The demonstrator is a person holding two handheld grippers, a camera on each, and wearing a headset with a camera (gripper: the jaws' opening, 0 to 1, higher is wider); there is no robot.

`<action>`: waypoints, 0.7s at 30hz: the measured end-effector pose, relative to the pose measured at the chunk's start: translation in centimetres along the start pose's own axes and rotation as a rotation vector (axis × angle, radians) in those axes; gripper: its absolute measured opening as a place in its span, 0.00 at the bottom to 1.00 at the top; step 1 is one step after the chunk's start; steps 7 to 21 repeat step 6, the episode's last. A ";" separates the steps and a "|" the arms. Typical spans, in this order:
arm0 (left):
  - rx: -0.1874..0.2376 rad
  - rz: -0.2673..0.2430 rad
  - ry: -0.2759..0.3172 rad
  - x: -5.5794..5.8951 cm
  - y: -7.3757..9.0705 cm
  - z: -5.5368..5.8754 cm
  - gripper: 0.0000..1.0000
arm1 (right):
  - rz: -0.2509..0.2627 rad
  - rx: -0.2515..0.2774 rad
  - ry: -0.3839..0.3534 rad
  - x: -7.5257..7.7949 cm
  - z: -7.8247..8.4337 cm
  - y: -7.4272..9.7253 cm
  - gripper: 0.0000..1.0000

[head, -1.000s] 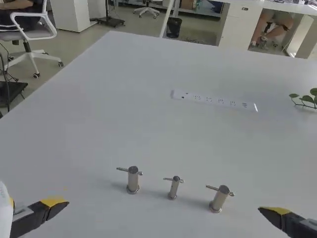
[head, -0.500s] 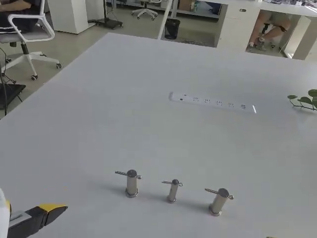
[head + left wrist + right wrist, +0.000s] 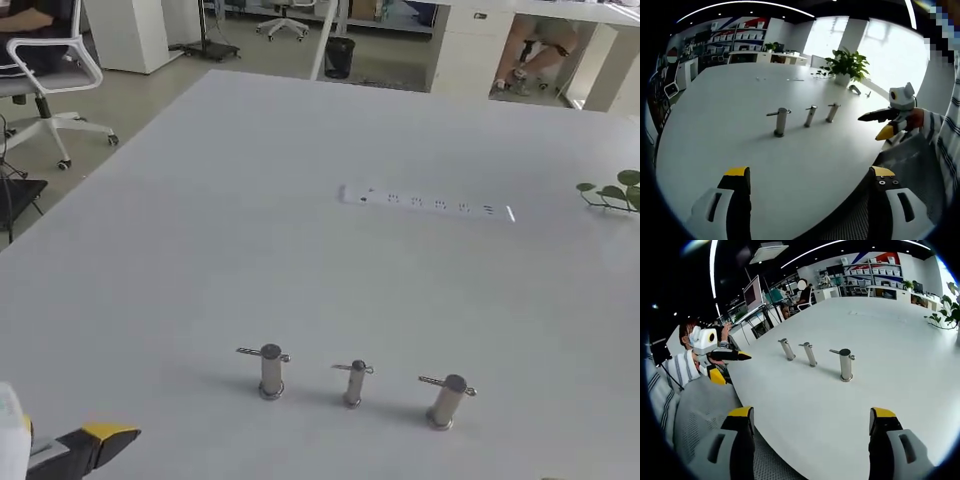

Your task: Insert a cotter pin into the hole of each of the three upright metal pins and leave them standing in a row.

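Three upright metal pins stand in a row near the table's front: the left pin [image 3: 270, 371], the middle pin [image 3: 354, 383] and the right pin [image 3: 446, 400]. Each has a cotter pin through its head. The left gripper view shows them as pins [image 3: 780, 121], [image 3: 810, 115], [image 3: 832, 112] well ahead of my open, empty left gripper [image 3: 810, 195]. Its yellow-tipped finger [image 3: 100, 438] pokes in at the head view's bottom left. My right gripper [image 3: 810, 417] is open and empty at the table's near edge, facing the pins [image 3: 845, 364]. The pins stand untouched.
A white power strip [image 3: 425, 203] lies flat at mid-table. Green leaves [image 3: 610, 192] reach in at the right edge, from a potted plant [image 3: 846, 65]. An office chair [image 3: 40, 60] stands on the floor beyond the table's left edge.
The right gripper's tip has dropped out of the head view's bottom right. The left gripper's tip stays near the bottom left. The three pins have not moved.
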State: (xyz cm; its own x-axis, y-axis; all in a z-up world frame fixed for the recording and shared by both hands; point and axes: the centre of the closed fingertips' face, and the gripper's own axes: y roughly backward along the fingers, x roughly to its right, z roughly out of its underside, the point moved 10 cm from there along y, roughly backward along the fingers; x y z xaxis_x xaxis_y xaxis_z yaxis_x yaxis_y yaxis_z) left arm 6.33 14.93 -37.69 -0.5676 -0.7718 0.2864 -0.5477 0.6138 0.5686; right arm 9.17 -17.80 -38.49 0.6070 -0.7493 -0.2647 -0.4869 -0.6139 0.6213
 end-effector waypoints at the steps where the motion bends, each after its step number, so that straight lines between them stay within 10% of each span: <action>1: -0.004 0.000 -0.001 0.0 0.1 0.0 0.97 | 0.002 -0.005 0.001 0.0 0.0 0.0 0.94; 21: -0.012 -0.005 -0.005 -0.1 0.3 0.2 0.97 | -0.001 -0.021 0.008 -0.2 0.2 -0.2 0.94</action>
